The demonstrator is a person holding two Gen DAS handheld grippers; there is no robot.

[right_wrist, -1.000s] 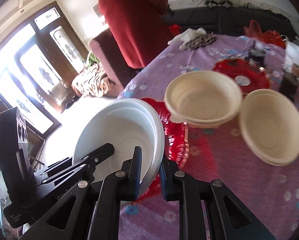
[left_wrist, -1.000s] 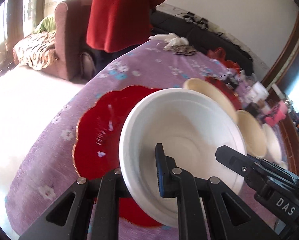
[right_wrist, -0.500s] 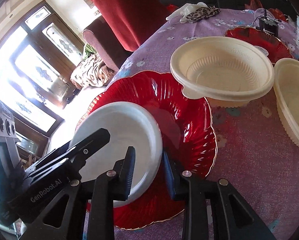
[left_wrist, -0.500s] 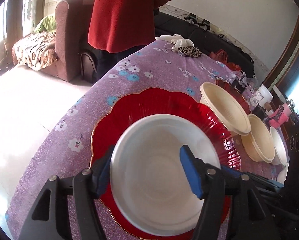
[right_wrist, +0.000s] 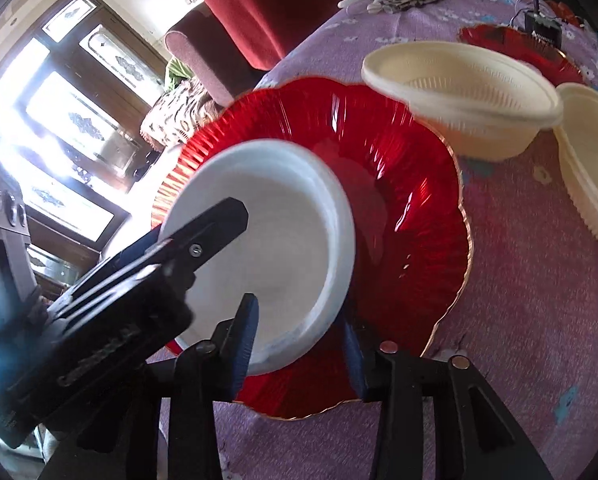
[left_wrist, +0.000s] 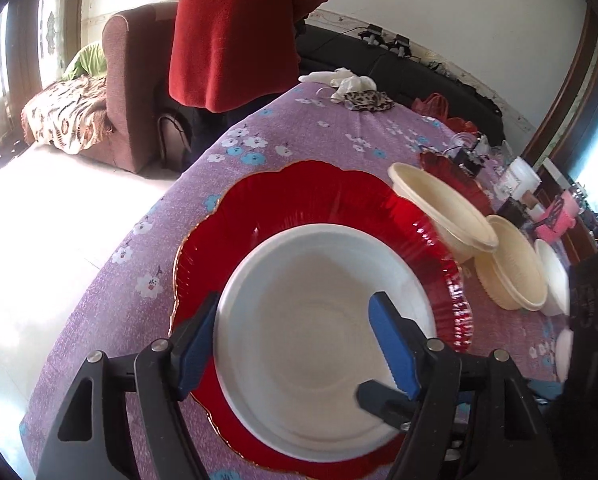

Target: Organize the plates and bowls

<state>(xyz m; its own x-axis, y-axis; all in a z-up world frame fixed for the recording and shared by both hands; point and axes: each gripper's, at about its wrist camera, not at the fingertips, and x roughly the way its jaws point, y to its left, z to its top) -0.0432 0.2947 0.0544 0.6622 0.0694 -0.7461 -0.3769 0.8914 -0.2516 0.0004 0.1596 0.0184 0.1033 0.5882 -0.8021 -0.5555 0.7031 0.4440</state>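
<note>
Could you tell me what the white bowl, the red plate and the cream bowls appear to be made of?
White bowl: matte and thick-rimmed, probably foam or moulded pulp. Red plate: glossy, translucent and ribbed with a gold edge, so glass or clear plastic; the look leaves it open. Cream bowls: thin walls, fine ribbing and a rolled rim suggest disposable plastic or plant fibre.

Left gripper: black plastic frame, triangular cut-outs showing in each arm, silver rivets glinting at the joints, blue ribbed pads lining both fingers. Right gripper: matching black frame, silver rivets, blue pads; embossed lettering on the neighbouring black body is blurring beyond reading.
</note>
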